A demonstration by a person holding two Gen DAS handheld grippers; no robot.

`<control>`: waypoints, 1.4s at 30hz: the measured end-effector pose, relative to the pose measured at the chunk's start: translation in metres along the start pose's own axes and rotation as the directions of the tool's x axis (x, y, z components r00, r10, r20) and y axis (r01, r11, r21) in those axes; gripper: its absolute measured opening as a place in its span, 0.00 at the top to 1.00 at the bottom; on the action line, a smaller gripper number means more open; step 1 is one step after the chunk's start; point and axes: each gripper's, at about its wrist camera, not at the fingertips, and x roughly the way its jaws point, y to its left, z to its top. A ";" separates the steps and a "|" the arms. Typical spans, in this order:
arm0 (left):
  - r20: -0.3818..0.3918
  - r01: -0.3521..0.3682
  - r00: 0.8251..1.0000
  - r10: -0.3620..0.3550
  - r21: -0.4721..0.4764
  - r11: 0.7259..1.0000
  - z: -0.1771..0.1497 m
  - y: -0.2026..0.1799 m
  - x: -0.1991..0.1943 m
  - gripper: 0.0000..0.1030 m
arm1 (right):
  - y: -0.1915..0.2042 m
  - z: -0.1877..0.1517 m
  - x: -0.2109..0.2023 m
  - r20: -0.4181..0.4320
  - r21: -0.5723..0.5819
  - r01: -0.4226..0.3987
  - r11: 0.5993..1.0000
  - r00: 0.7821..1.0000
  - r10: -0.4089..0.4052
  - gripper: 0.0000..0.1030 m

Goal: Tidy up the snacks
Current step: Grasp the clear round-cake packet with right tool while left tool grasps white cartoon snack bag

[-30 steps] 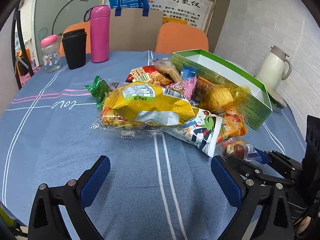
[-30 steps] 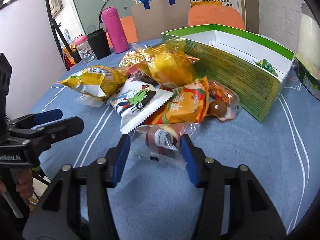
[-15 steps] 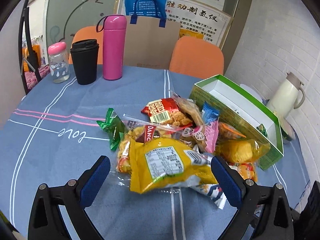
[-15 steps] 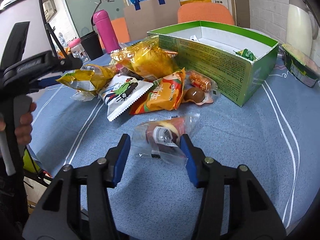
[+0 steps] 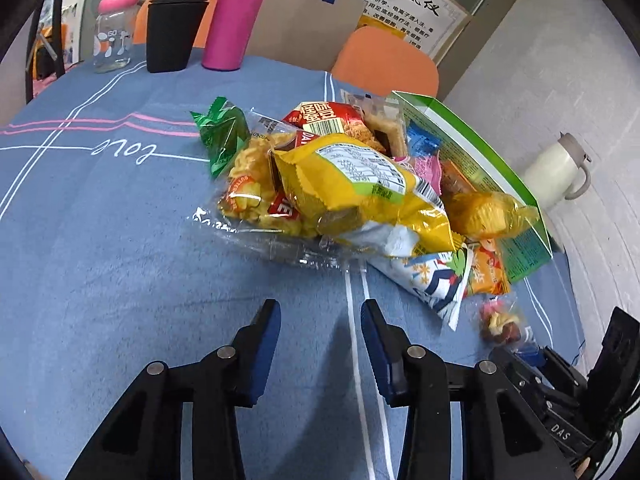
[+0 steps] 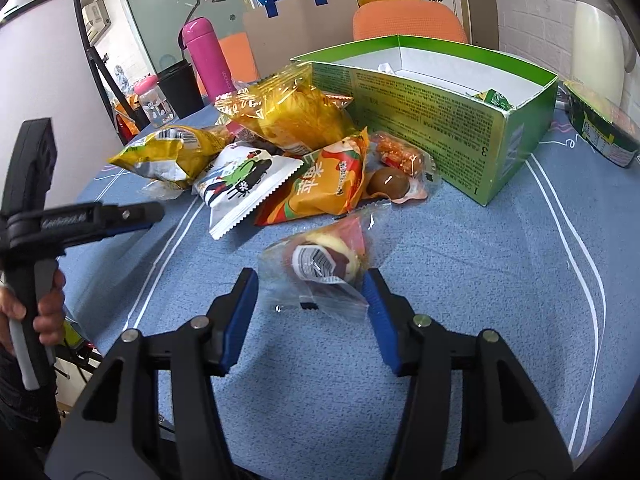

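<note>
A pile of snack packets lies mid-table: a yellow chip bag [image 5: 360, 184] on top, a white cartoon bag [image 6: 244, 180] and an orange bag [image 6: 324, 188] at its near side. An open green box [image 6: 440, 120] stands behind the pile and holds a small green packet [image 6: 494, 98]. My right gripper [image 6: 312, 300] is shut on a clear-wrapped pastry packet [image 6: 320, 264], held a little apart from the pile; the left wrist view shows this packet [image 5: 500, 320] too. My left gripper [image 5: 320, 340] hovers over bare cloth before the pile, open by a narrow gap with nothing in it.
A pink bottle [image 5: 236, 16], a black cup [image 5: 174, 28] and a pink-lidded jar [image 5: 114, 32] stand at the table's far edge. A white kettle [image 5: 556, 172] sits beyond the box. A dark green bowl [image 6: 600, 132] lies right of the box. Orange chairs [image 5: 384, 64] stand behind.
My left gripper's fingers have closed in to a much narrower gap as it rose and tilted down over the pile. My right gripper drew back from the pile, packet still between its fingers.
</note>
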 end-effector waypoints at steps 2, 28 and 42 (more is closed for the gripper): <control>-0.005 0.033 0.999 -0.033 0.008 0.999 -0.005 -0.009 -0.005 0.53 | 0.000 0.000 0.001 0.000 0.002 0.004 1.000 1.000 -0.004 0.45; 0.010 -0.072 0.997 0.072 0.079 0.994 0.024 -0.078 0.053 0.42 | -0.002 -0.002 -0.003 0.001 0.008 -0.008 1.000 1.000 0.008 0.45; -0.035 -0.065 0.997 0.070 0.119 0.991 -0.013 -0.063 0.018 0.24 | 0.002 0.002 0.002 0.012 0.011 0.017 1.000 1.000 -0.018 0.40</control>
